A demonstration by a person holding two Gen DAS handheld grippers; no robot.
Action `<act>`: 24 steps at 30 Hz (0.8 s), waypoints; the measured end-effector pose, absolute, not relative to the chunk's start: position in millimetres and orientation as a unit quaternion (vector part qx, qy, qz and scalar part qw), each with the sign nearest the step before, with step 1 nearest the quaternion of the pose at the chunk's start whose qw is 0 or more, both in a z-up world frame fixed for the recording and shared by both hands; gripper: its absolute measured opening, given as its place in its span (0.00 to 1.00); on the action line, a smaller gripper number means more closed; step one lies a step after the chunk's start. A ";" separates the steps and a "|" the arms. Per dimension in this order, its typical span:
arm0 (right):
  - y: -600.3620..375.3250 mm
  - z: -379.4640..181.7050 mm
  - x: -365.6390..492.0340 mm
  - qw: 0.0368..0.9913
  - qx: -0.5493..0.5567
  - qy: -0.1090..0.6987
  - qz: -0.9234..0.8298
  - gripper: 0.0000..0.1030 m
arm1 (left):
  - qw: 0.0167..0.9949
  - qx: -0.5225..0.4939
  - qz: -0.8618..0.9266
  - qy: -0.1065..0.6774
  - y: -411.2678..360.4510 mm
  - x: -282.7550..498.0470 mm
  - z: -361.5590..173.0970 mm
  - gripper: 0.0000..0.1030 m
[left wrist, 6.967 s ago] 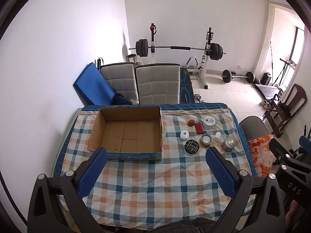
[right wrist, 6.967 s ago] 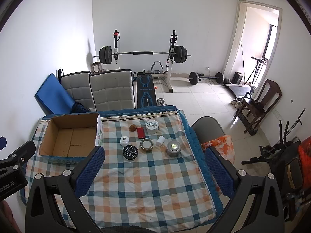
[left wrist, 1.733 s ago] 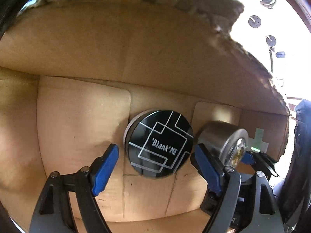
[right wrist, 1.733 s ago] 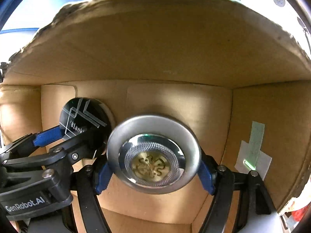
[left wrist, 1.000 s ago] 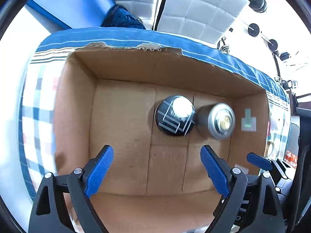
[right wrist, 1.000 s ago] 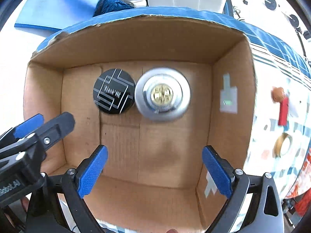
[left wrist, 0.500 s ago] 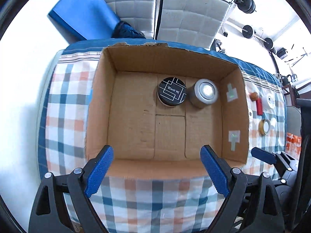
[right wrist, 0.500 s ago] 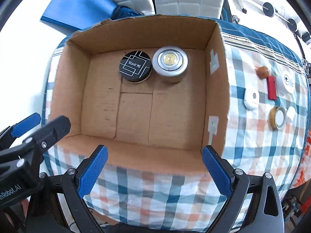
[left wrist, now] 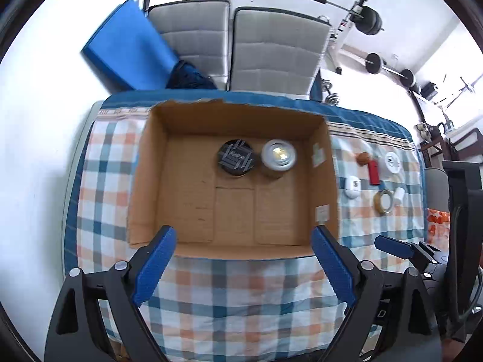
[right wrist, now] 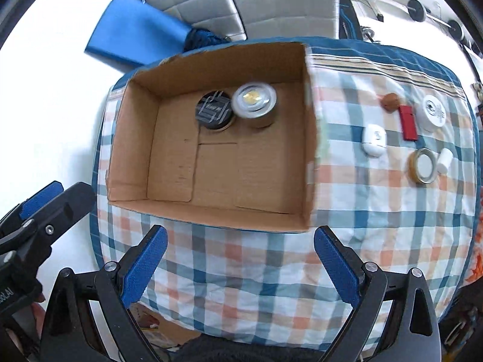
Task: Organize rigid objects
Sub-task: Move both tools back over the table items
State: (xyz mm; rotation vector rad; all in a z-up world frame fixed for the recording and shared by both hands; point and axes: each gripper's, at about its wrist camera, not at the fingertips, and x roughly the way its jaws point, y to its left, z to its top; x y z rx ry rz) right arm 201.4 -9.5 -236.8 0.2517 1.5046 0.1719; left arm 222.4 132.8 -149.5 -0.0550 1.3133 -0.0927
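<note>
A checked tablecloth [left wrist: 235, 295] covers the table, and on it sits an open cardboard box [left wrist: 145, 181], the landmark here. Above the box's near rim the left gripper [left wrist: 241, 264] hovers with its blue fingers spread wide, gripping nothing; the right gripper [right wrist: 238, 267] hangs likewise released and empty at the box's near right corner. Inside the box, against its far wall, a black round tin [left wrist: 235, 157] and a silver round tin [left wrist: 278, 157] stand side by side, touching or nearly so. To the right of the box, well apart from it, lie a white round tin [right wrist: 432, 111], a tape roll [right wrist: 423, 165], a white earbud case [right wrist: 373, 139], a red rectangular block [right wrist: 408, 122], a brown ball [right wrist: 391, 102] and a small white cylinder [right wrist: 444, 156].
</note>
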 end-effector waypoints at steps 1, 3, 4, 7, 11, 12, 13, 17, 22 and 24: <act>-23.9 -234.2 201.8 0.721 0.117 0.679 0.070 0.97 | 0.792 -0.020 -0.052 0.608 117.0 226.1 -146.7 0.89; -56.9 -230.2 203.5 0.724 0.126 0.676 0.053 0.97 | 0.793 -0.013 -0.069 0.605 87.5 232.9 -145.1 0.89; -75.4 -228.3 204.4 0.726 0.128 0.674 0.041 0.97 | 0.793 -0.010 -0.076 0.605 74.3 236.3 -145.7 0.89; -133.6 -225.7 207.5 0.728 0.138 0.672 0.003 0.97 | 0.786 -0.001 -0.101 0.610 21.5 251.9 -153.1 0.89; -204.9 -225.7 212.2 0.729 0.146 0.668 -0.036 0.97 | 0.778 0.010 -0.123 0.615 -43.0 269.6 -167.9 0.89; -220.4 -228.9 213.4 0.728 0.147 0.669 -0.045 0.97 | 0.775 0.010 -0.127 0.620 -58.0 273.4 -174.0 0.89; -237.0 -232.8 215.2 0.726 0.147 0.669 -0.054 0.97 | 0.769 0.011 -0.135 0.624 -73.6 276.6 -181.7 0.89; -298.0 -264.8 218.8 0.717 0.142 0.677 -0.084 0.96 | 0.745 0.035 -0.143 0.651 -130.2 285.0 -223.2 0.89; -362.4 -333.4 207.7 0.677 0.155 0.710 -0.116 0.73 | 0.704 0.058 -0.147 0.692 -190.5 287.5 -288.2 0.89; -384.6 -360.2 202.0 0.658 0.168 0.723 -0.130 0.65 | 0.686 0.068 -0.152 0.708 -211.6 287.1 -313.4 0.89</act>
